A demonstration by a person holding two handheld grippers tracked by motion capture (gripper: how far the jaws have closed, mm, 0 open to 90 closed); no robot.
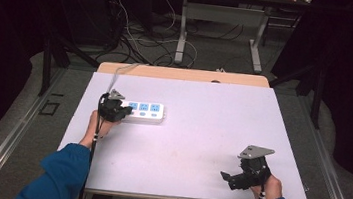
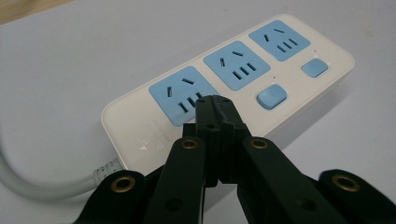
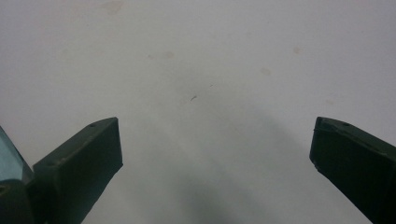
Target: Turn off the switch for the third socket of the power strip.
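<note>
1. Lying flat on the pale lilac table top (image 1: 202, 122), the white plastic power strip with 3 blue sockets (image 1: 144, 112) sits in the left half of the table, toward the far edge.
2. Its long axis runs left to right across the table in the high view; its grey cable (image 2: 28, 184) leaves the left end, so the free end points right.
3. The left gripper (image 2: 215, 105) is clenched with nothing between its jaws, its tips over the strip's cable end beside the nearest blue socket (image 2: 184, 93).
4. The right gripper (image 1: 227, 178) is released, jaws spread wide over bare table near the front right corner, well apart from the strip.
</note>
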